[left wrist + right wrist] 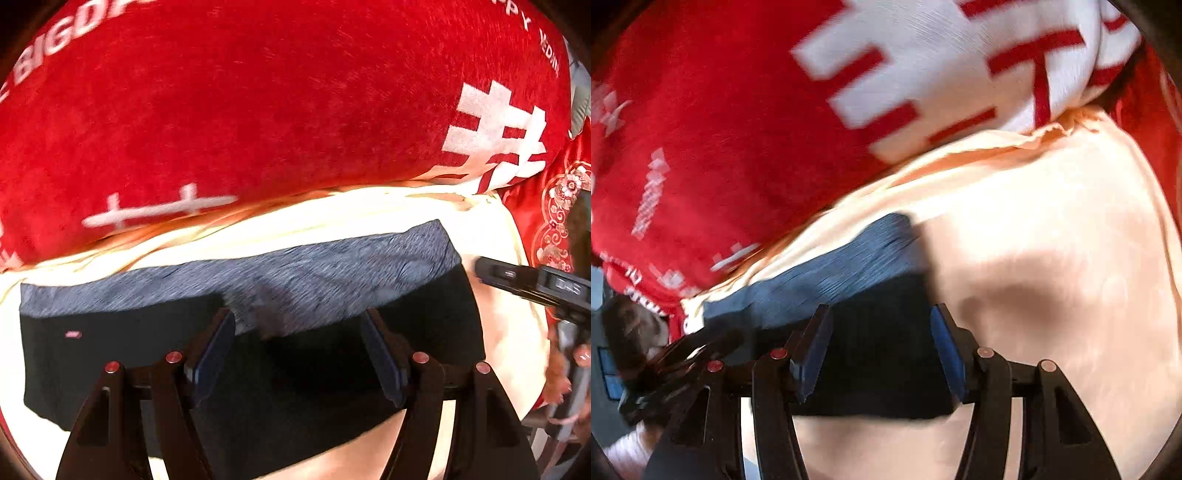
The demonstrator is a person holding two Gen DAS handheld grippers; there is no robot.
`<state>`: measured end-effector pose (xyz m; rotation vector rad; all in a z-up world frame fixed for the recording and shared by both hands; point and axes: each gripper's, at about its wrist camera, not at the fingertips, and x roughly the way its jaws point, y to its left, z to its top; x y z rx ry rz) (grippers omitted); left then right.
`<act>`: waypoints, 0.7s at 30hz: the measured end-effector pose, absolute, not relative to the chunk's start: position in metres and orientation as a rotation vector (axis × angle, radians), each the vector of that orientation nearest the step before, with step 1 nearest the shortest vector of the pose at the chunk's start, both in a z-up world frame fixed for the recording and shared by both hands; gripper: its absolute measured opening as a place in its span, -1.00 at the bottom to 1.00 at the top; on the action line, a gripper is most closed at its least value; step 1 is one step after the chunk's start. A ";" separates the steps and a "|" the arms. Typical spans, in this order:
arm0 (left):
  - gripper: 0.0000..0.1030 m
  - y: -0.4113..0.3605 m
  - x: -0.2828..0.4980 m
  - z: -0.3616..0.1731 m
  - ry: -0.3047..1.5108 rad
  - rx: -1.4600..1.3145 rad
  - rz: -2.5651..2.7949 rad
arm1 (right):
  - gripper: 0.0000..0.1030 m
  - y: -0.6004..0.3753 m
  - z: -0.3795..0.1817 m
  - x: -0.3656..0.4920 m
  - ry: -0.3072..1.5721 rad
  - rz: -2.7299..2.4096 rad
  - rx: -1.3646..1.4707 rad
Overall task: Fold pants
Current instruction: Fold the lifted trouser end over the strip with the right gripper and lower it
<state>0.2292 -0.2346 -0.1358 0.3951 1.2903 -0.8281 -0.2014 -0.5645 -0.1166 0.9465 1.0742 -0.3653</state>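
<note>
The pants [258,354] lie folded into a wide black slab with a grey-blue band [295,273] along the far edge, on a cream sheet [332,210]. My left gripper [297,325] is open and empty, its jaws spread just above the slab's middle. The right gripper shows at the right edge of the left wrist view [532,280], beside the slab's right end. In the right wrist view the pants [879,339] lie between the spread fingers of my right gripper [881,321], which is open and empty over the slab's right end.
A big red blanket with white lettering [258,103] is heaped just behind the pants, and shows in the right wrist view [720,147]. The cream sheet [1052,258] stretches to the right. A red patterned cloth [557,206] lies at the far right.
</note>
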 end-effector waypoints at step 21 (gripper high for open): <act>0.72 -0.232 0.216 -0.194 1.382 0.495 -0.691 | -0.13 -0.565 -0.164 -0.164 1.190 -0.336 0.964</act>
